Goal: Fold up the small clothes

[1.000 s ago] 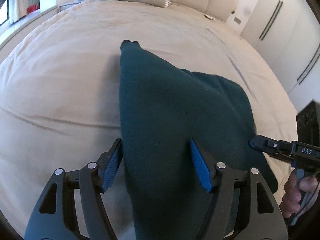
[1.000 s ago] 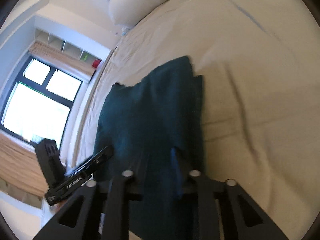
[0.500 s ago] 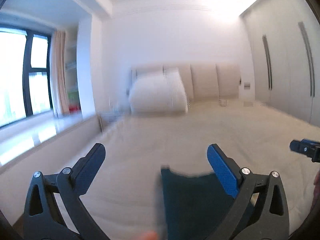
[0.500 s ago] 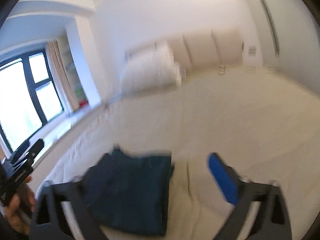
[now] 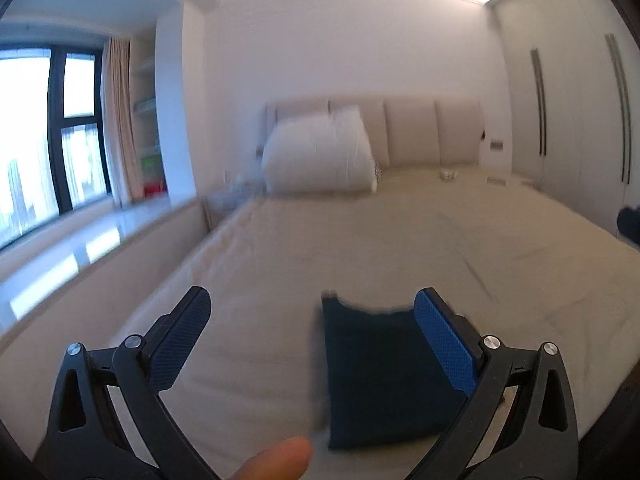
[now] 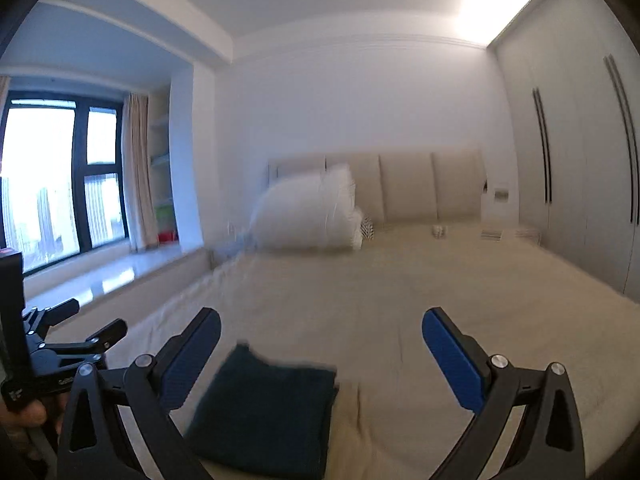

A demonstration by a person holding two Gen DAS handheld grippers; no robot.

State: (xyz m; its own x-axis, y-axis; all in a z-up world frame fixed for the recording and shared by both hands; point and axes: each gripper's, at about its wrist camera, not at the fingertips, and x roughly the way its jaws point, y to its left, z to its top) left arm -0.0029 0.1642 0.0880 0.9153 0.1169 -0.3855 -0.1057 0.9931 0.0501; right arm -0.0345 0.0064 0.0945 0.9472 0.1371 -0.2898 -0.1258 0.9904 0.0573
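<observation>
A dark teal garment (image 5: 380, 376) lies folded into a rectangle on the beige bed (image 5: 360, 248), near its foot. It also shows in the right wrist view (image 6: 264, 416). My left gripper (image 5: 316, 332) is open and empty, raised above the bed, with the garment below its right finger (image 5: 448, 344). My right gripper (image 6: 320, 356) is open and empty, raised to the right of the garment. The left gripper also shows at the left edge of the right wrist view (image 6: 68, 340).
A white pillow (image 5: 320, 156) leans on the padded headboard (image 5: 412, 132). A window sill (image 5: 64, 256) runs along the left of the bed. Wardrobe doors (image 5: 580, 120) stand on the right. A dark object (image 5: 630, 222) lies at the bed's right edge.
Both grippers let go of the teal garment, opened wide and lifted back from the bed. The garment now lies folded flat on the bed.
</observation>
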